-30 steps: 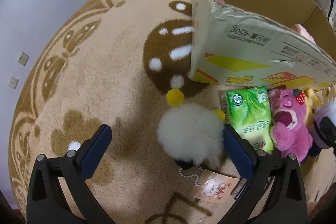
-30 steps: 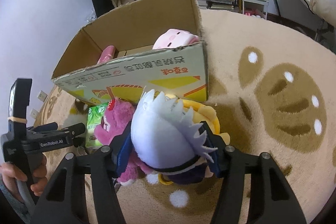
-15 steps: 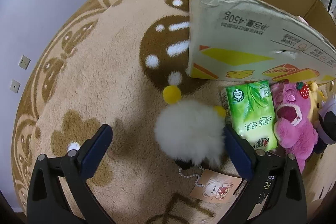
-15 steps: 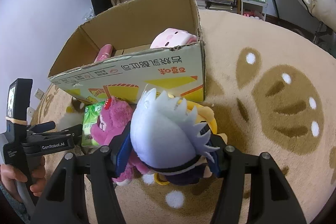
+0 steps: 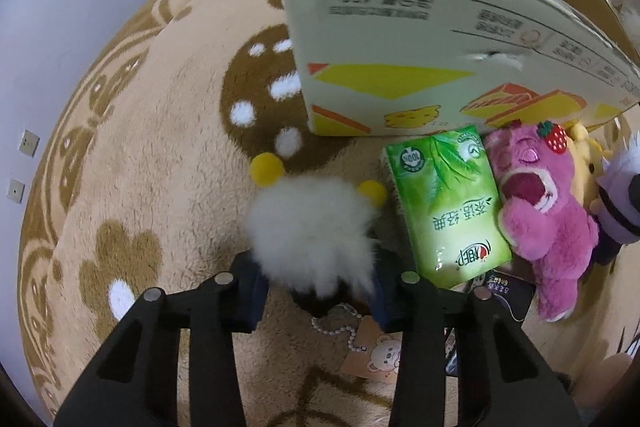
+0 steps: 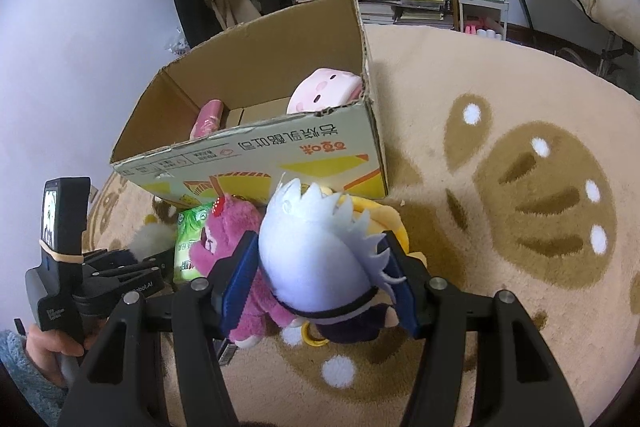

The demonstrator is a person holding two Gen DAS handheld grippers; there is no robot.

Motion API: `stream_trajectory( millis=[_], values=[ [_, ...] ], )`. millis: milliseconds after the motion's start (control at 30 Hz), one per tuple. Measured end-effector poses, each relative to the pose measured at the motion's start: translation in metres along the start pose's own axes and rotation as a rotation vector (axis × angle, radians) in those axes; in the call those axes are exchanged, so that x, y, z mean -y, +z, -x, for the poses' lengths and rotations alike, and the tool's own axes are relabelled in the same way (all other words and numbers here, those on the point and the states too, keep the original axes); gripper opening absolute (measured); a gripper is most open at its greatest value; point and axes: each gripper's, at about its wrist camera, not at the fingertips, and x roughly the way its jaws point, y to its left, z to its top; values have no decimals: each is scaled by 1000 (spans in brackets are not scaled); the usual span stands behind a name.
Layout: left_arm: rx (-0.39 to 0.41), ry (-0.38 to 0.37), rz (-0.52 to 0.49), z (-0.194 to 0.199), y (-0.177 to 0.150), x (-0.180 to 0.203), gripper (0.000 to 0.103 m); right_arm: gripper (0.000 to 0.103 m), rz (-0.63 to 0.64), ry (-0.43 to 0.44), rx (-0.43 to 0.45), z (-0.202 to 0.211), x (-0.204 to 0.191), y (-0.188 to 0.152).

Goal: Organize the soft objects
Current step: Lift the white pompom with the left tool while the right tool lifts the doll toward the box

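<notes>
Grippers work side by side on a patterned rug before a cardboard box. Only the right wrist view looks into the box, where a pink plush lies. Angled steeply down, the left gripper has just been closing and now squeezes a white fluffy toy beside a green tissue pack. The right gripper grips a white-haired doll against a pink bear.
</notes>
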Motion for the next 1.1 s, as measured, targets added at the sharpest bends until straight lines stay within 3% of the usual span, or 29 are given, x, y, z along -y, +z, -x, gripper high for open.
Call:
stream_trajectory(
  millis=[367, 667, 767, 1100],
  values=[
    [18, 18, 2, 1, 3, 3, 36, 60, 34, -20, 14, 2, -5, 0],
    [49, 5, 69, 8, 6, -10, 35, 60, 84, 4, 60, 9, -13, 0],
    [75, 51, 86, 14, 7, -15, 35, 59, 125, -1, 56, 7, -22, -1],
    [159, 81, 140, 38, 5, -30, 35, 59, 167, 55, 196, 39, -35, -2]
  ],
)
